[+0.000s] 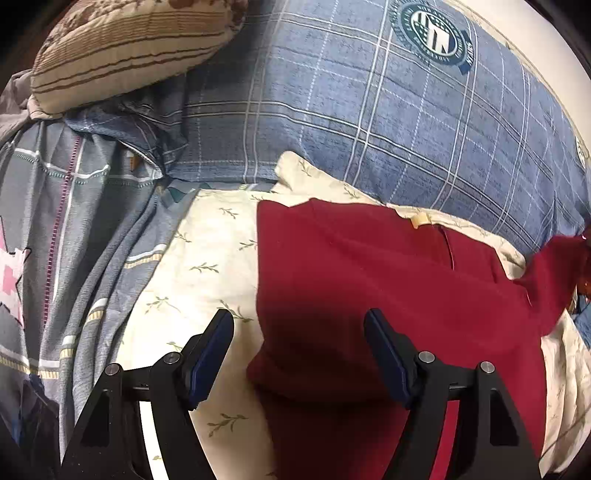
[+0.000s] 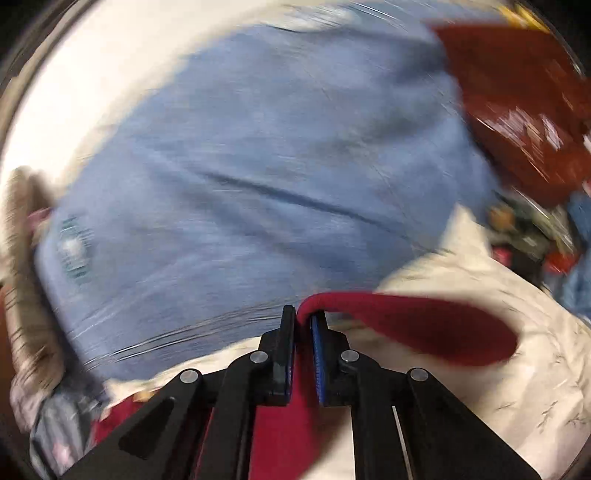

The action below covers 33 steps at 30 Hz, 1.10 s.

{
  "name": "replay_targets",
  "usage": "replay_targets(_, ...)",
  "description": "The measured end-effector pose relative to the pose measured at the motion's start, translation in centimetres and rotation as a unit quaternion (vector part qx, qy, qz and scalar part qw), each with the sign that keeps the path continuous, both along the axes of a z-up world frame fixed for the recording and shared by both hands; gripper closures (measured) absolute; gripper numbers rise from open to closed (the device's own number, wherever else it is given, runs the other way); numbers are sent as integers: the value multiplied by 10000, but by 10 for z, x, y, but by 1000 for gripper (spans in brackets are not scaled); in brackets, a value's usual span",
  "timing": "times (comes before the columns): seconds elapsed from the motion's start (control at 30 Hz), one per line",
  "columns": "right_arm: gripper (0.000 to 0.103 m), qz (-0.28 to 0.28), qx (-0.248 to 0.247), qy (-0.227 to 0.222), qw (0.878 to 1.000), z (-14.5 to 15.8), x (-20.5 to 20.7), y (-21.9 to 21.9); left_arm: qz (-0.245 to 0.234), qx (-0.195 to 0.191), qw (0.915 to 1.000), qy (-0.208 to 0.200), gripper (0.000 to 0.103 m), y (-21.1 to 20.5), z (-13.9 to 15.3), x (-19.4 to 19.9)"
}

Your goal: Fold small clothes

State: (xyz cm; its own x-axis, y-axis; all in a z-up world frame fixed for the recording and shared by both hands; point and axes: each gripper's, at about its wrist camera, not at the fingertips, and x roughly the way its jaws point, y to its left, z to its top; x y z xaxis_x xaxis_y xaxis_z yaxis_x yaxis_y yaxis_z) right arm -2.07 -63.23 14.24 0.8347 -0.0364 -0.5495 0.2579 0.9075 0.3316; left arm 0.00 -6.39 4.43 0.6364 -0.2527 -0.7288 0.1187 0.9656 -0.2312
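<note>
1. You are working over a bed covered by a cream sheet (image 1: pixel 207 266) printed with small green sprigs.
2. A dark red garment (image 1: pixel 388 280) lies spread on that sheet, in front of your left gripper (image 1: pixel 299 325) and reaching under it.
3. Your left gripper's jaws stand wide apart, holding nothing, poised above the garment's left edge.
4. Your right gripper (image 2: pixel 303 321) has its jaws pressed together on a fold of the red garment (image 2: pixel 424 325), which trails off to the right over the sheet.
5. Behind the garment sits a blue plaid pillow (image 1: pixel 388 110) with a round teal emblem (image 1: pixel 434 35).
6. A striped tan cushion (image 1: pixel 122 48) rests at the upper left.
7. A rumpled grey patterned quilt (image 1: pixel 74 240) lies along the left.
8. The right wrist view is heavily motion-blurred; the clutter at its right edge cannot be identified.
</note>
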Motion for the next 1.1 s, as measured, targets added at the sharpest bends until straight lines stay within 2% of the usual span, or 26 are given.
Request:
replay_targets(0.1, 95, 929, -234, -217, 9952, 18, -4, 85, 71, -110, 9999, -38, 30, 5, 2, -2)
replay_targets(0.17, 93, 1610, -489, -74, 9857, 9, 1, 148, 128, -188, 9997, -35, 30, 9, 2, -3)
replay_targets(0.23, 89, 2208, -652, 219, 9729, -17, 6, 204, 184, -231, 9996, -3, 30, 13, 1, -3)
replay_targets(0.3, 86, 2814, -789, 722, 9536, -59, 11, 259, 233, -288, 9993, 16, 30, 16, 1, -2)
replay_targets(0.33, 74, 3092, -869, 1147, 9400, -86, 12, 282, 249, -324, 9992, 25, 30, 18, 1, -1)
replay_targets(0.4, 68, 3376, -1004, 1832, 9178, -128, 14, 309, 251, -384, 9989, 3, 30, 20, 2, -1)
replay_targets(0.43, 67, 3422, -1078, 1904, 9138, -137, 9, 312, 240, -410, 9989, -22, 30, 21, 4, -1)
replay_targets(0.47, 66, 3397, -1157, 1896, 9139, -139, 5, 311, 220, -423, 9989, -46, 30, 22, 5, -1)
replay_targets(0.5, 60, 3319, -1207, 1853, 9170, -137, 0, 308, 191, -428, 9989, -63, 30, 21, 5, -1)
replay_targets(0.53, 49, 3198, -1115, 1760, 9243, -132, -5, 299, 160, -435, 9989, -69, 30, 21, 6, -2)
replay_targets(0.57, 43, 3114, -950, 1675, 9306, -128, -8, 291, 142, -442, 9989, -73, 30, 20, 6, -2)
replay_targets(0.6, 34, 3022, -624, 1560, 9383, -122, -11, 277, 122, -445, 9989, -81, 30, 20, 6, -3)
replay_targets(0.67, 32, 2819, -242, 1486, 9476, -121, -7, 266, 63, -419, 9990, -106, 30, 18, 7, -4)
replay_targets(0.8, 32, 2510, 381, 1626, 9535, -134, 28, 257, 140, -437, 9989, -105, 30, 22, 7, -4)
replay_targets(0.87, 32, 2241, 438, 1507, 9619, -130, 43, 254, 239, -489, 9985, -89, 30, 27, 7, -2)
replay_targets(0.93, 31, 2073, 289, 1172, 9708, -119, 55, 258, 326, -530, 9980, -70, 30, 31, 7, 0)
replay_targets(1.0, 35, 2277, 19, 995, 9686, -112, 62, 274, 388, -582, 9975, -58, 30, 33, 6, 1)
replay_targets(1.07, 34, 2771, -306, 954, 9556, -108, 64, 305, 417, -623, 9972, -44, 30, 35, 6, 2)
replay_targets(1.1, 32, 3153, -472, 948, 9431, -108, 62, 325, 417, -622, 9972, -37, 30, 35, 5, 3)
